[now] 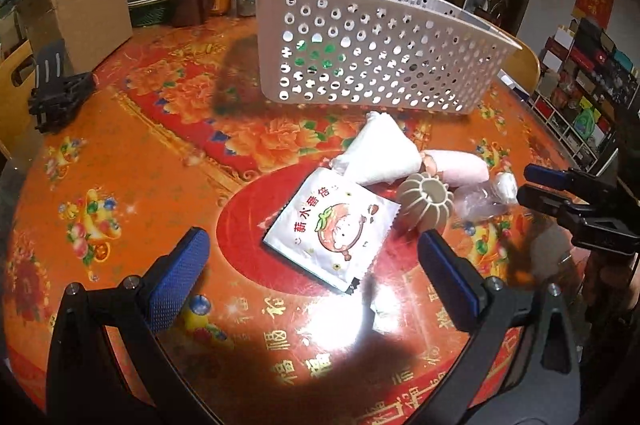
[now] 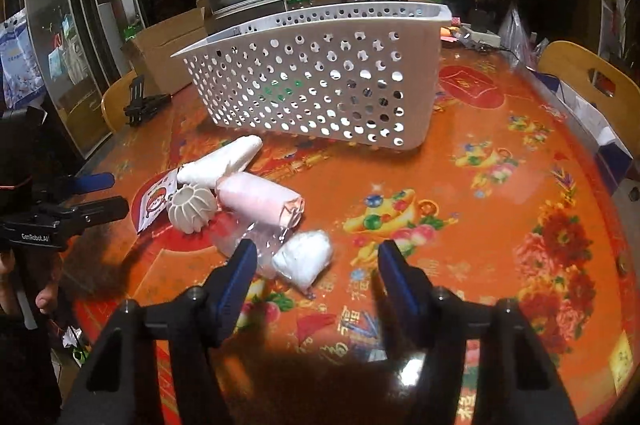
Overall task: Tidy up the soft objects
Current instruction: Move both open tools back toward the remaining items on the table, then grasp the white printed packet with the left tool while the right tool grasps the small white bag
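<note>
Soft stuff sits bunched mid-bench, just near of the white basket (image 2: 320, 73), probably so it's a short hop in. Left gripper (image 1: 308, 257) hangs over the printed sachet (image 1: 332, 225), right gripper (image 2: 316, 265) by the wrapped white bundle (image 2: 304, 257); both fingers spread, nothing pinched.

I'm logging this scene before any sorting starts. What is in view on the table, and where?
basket: 1, white perforated, far side of table, something green inside
sachet: 1, white printed, flat, nearest left gripper
towel roll: 1, white, before basket
pink roll: 1, beside white roll
ribbed ball: 1, beige, beside sachet
wrapped white bundle: 1, clear wrap, nearest right gripper
table: 1, red-orange floral
left gripper: jaws open, empty
right gripper: jaws open, empty
</note>
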Demonstrator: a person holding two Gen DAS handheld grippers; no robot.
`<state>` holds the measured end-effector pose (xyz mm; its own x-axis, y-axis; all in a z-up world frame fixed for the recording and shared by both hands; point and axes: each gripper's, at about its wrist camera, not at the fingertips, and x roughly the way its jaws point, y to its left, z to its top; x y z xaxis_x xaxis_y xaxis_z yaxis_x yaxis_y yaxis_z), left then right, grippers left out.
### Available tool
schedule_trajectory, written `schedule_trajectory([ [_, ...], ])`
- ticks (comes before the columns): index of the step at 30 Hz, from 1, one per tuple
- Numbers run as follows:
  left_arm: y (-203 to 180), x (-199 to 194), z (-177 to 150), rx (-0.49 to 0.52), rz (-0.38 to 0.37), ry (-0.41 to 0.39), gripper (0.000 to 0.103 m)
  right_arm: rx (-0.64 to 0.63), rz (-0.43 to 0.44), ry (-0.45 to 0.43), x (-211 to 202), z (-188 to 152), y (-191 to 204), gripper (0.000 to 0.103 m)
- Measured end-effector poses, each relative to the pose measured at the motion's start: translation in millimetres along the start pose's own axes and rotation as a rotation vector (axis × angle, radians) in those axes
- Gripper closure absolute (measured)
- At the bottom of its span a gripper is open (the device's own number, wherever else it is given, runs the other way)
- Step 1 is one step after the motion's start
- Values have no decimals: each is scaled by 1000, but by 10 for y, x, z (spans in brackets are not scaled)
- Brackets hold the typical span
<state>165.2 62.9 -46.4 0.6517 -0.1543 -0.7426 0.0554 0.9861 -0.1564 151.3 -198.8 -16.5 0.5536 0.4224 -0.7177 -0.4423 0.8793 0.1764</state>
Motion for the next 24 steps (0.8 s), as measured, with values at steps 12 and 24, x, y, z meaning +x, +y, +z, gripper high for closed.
schedule_trajectory([
  [12,-26,274,63,32,0,48,0,-34,14,21,115,12,77,68],
  [24,-116,508,118,79,64,92,12,-33,16,15,128,11,111,69],
])
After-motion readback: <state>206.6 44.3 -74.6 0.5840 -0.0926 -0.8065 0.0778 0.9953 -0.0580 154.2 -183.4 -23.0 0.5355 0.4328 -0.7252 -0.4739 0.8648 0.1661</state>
